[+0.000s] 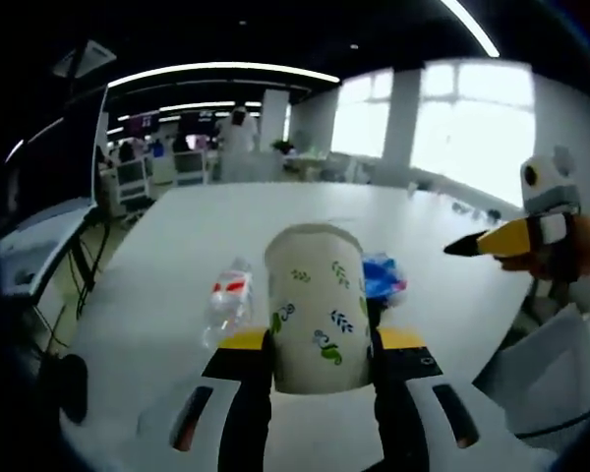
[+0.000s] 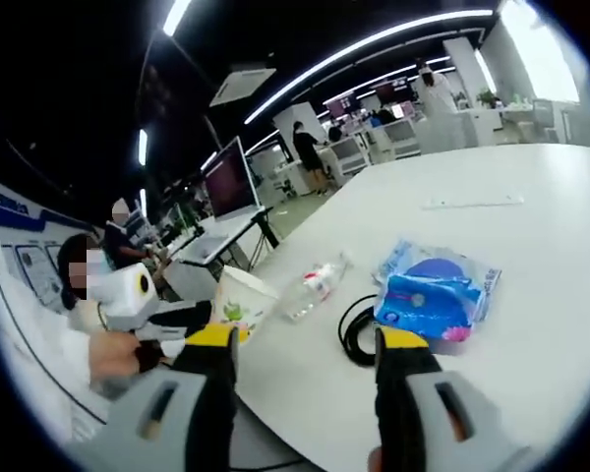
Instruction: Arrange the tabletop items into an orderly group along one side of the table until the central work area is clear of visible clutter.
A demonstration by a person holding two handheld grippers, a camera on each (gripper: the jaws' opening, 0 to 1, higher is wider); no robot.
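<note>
My left gripper (image 1: 320,339) is shut on a white paper cup (image 1: 317,300) printed with green leaves, held upright just above the white table (image 1: 177,246). A clear plastic bottle (image 1: 226,300) with a red label lies left of the cup, and a blue packet (image 1: 383,275) peeks out behind it. In the right gripper view, my right gripper (image 2: 308,344) stands open over the table edge with nothing between its yellow-tipped jaws. Ahead of it lie the blue packet (image 2: 438,285), a coiled black cable (image 2: 357,329) and the bottle (image 2: 315,285). The cup (image 2: 241,300) sits at the left.
The right gripper (image 1: 516,238) enters the left gripper view from the right. A thin flat strip (image 2: 472,202) lies far out on the table (image 2: 531,177). A monitor (image 2: 231,182) stands on a desk beyond the table. People sit and stand around the room.
</note>
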